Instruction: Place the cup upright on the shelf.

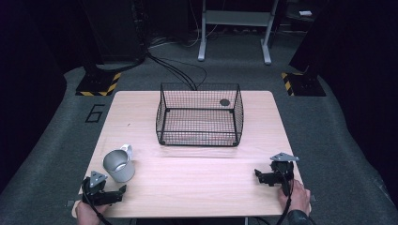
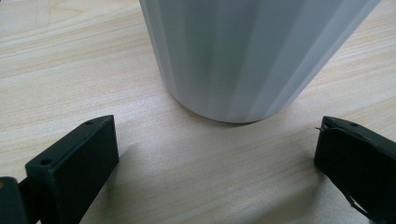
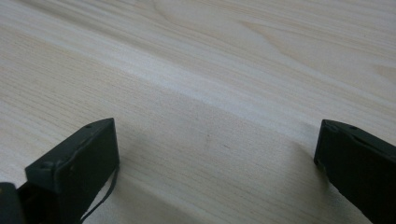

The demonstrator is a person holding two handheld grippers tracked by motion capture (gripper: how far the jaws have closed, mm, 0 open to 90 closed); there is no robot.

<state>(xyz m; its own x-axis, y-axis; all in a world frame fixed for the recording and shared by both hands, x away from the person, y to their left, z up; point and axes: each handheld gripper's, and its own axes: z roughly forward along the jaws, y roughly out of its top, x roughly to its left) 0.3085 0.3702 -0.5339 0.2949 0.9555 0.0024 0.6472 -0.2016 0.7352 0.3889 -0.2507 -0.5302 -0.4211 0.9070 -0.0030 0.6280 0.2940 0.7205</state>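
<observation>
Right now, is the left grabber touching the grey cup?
Apart. In the left gripper view, the left gripper has its jaws wide open, with bare table between them and the cup.

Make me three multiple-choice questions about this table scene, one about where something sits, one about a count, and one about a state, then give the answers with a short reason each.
1. Where is the grey mug on the table?
A. Inside the wire basket
B. Near the left gripper, at the table's near left
C. Beside the right gripper

2. How many mugs stand on the table?
A. One
B. Two
C. Three

3. How are the left gripper's jaws?
A. Shut on the mug
C. Shut on nothing
B. Open, with the mug just ahead

Answers:
1. B, the high view shows the mug just ahead of the left gripper, far from the wire basket and the right gripper.
2. A, a single mug stands there.
3. B, the left gripper view shows both jaws wide apart, short of the mug.
</observation>
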